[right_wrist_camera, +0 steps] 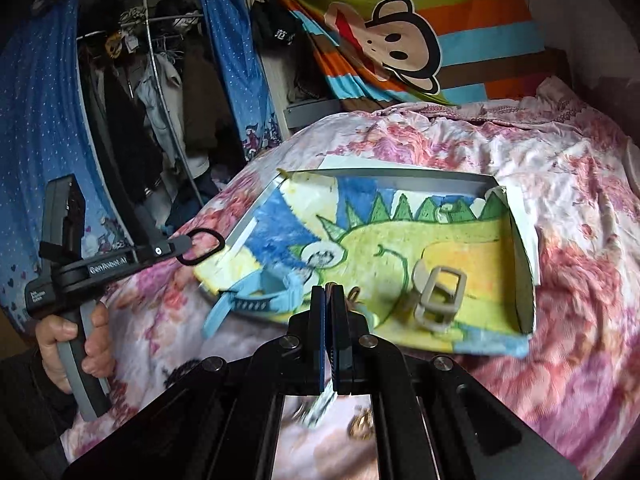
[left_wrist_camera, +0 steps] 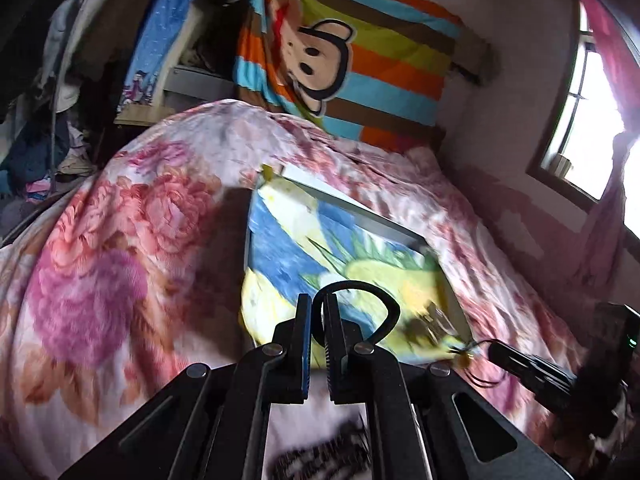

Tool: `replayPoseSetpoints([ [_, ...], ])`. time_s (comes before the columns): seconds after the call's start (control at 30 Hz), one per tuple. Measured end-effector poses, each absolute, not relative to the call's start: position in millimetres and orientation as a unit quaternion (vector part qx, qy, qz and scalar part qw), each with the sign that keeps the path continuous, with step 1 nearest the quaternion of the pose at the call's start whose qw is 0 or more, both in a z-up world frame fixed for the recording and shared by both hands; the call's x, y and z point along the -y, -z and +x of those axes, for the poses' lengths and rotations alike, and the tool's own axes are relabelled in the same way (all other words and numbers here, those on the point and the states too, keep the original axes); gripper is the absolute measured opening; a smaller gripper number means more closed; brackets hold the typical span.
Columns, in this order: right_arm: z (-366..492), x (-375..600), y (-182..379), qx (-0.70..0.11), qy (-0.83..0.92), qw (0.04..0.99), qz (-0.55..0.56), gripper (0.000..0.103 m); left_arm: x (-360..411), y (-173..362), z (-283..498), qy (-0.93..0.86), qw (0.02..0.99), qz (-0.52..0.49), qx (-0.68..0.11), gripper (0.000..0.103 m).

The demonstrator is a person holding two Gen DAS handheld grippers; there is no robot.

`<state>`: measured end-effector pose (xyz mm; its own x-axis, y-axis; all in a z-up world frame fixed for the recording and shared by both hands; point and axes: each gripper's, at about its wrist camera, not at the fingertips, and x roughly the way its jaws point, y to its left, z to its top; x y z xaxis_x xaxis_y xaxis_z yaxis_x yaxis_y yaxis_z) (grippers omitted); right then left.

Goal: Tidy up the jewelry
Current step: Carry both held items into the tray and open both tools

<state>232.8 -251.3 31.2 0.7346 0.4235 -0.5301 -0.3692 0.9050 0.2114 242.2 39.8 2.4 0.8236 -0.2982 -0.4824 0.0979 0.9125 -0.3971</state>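
I note the left gripper [left_wrist_camera: 318, 312] jaws clamped on a black band [left_wrist_camera: 384, 304]; right gripper [right_wrist_camera: 328, 300] jaws closed on a thin strap [right_wrist_camera: 329, 364], tray [right_wrist_camera: 400, 178] ahead.

A black loop band [left_wrist_camera: 384, 304] hangs clamped in the left jaws above the shallow drawing-lined tray [right_wrist_camera: 472, 178] on the bed. Inside lie a light-blue strap [right_wrist_camera: 256, 300] at the near-left edge and a beige watch [right_wrist_camera: 438, 296] near the right wall.
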Motion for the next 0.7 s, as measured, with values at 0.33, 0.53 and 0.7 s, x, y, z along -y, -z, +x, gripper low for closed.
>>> replayPoseSetpoints([
  [0.33, 273, 241, 15, -0.345, -0.191, 0.917, 0.060, 0.003, -24, 25, 287, 0.075, 0.930, -0.132, -0.335, 0.006],
  [0.53, 272, 247, 22, -0.361, -0.169, 0.915, 0.066, 0.012, -20, 35, 290, 0.066, 0.923, -0.117, -0.361, 0.009],
  [0.7, 263, 257, 18, -0.355, -0.157, 0.918, 0.079, 0.040, -17, 35, 287, 0.078, 0.922, -0.113, -0.362, 0.034],
])
